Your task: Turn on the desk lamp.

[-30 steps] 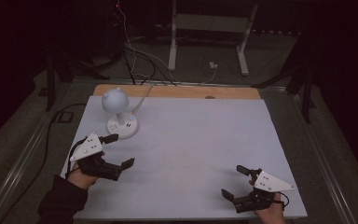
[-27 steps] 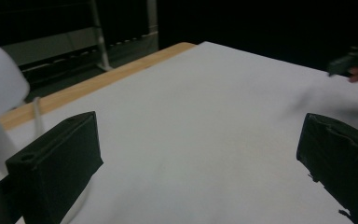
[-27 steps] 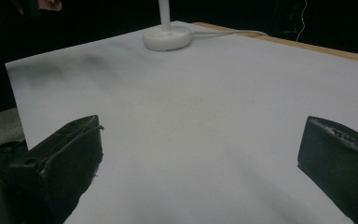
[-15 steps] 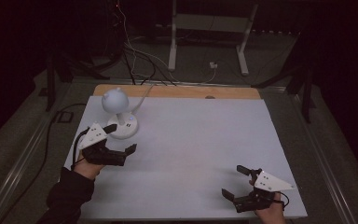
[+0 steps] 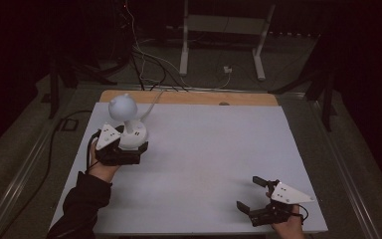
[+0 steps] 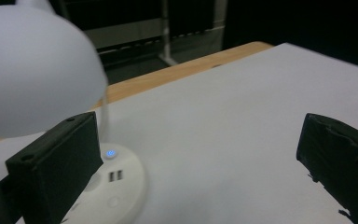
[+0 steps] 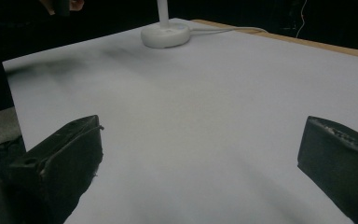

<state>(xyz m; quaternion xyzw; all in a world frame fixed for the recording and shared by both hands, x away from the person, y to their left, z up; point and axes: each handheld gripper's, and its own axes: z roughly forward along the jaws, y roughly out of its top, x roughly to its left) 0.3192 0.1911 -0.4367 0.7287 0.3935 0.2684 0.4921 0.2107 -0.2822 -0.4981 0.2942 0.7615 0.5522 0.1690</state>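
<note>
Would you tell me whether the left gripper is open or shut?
Open: the left gripper has its jaws far apart beside the lamp's base.

Lamp (image 6: 37, 70) shade blurred and cut by top and left edges in left gripper view; left jaw hid part of its base (image 6: 116, 182). In high view, left hand-held gripper (image 5: 129, 149) covered the base's near side. Right gripper view cut off the lamp's stem; far desk (image 7: 205, 102) smeared.
</note>
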